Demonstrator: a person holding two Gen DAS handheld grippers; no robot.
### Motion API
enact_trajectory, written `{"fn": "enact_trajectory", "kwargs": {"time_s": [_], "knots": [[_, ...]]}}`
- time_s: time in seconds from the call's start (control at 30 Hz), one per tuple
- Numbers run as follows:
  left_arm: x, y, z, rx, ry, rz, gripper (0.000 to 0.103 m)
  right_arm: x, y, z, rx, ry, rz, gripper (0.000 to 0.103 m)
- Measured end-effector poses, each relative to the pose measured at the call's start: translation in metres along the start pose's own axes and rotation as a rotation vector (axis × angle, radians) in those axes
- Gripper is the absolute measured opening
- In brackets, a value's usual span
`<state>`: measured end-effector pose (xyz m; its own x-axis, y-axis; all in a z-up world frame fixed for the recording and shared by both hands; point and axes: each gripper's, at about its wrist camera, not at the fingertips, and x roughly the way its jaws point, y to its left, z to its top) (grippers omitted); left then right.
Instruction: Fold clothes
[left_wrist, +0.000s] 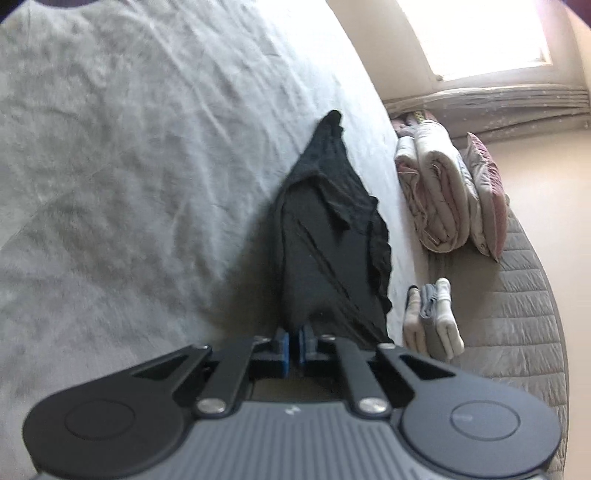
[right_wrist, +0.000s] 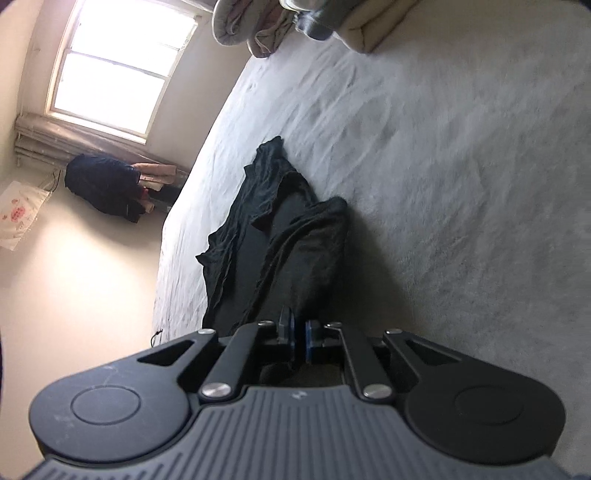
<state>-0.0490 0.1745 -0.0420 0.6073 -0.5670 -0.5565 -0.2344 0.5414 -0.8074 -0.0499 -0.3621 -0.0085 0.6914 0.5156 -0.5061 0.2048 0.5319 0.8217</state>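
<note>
Both grippers (left_wrist: 294, 345) (right_wrist: 300, 341) clamped on black garment (left_wrist: 328, 236), fabric trailing ahead.

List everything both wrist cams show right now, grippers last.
Garment: one, black, stretched over the bed, pinched at both ends.
Bed cover: one, grey, under the garment.
Quilts: a rolled stack, beige and pink, at the bed's edge.
Folded clothes: small pile, white and grey, beside the quilts.
Window: one, bright, far wall.
Dark bundle: one, navy, below the window.
Left gripper: shut on the garment.
Right gripper: shut on the garment.
</note>
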Motion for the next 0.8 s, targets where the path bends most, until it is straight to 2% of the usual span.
{"fn": "enact_trajectory", "kwargs": {"time_s": [0.2, 0.37, 0.57, 0.8], "knots": [[-0.027, -0.007, -0.018, 0.037, -0.013, 0.018, 0.004, -0.019, 0.008, -0.016, -0.039, 0.006, -0.014, 0.007], [-0.061, 0.004, -0.041, 0.050, 0.007, 0.020, 0.004, -0.039, 0.008, -0.035, -0.063, 0.050, -0.071, 0.007], [-0.091, 0.020, -0.072, 0.059, 0.040, 0.016, 0.004, -0.069, 0.003, -0.063, -0.122, 0.098, -0.092, 0.007], [-0.098, 0.040, -0.089, 0.044, 0.089, 0.014, 0.004, -0.071, 0.005, -0.082, -0.175, 0.146, -0.121, 0.008]]}}
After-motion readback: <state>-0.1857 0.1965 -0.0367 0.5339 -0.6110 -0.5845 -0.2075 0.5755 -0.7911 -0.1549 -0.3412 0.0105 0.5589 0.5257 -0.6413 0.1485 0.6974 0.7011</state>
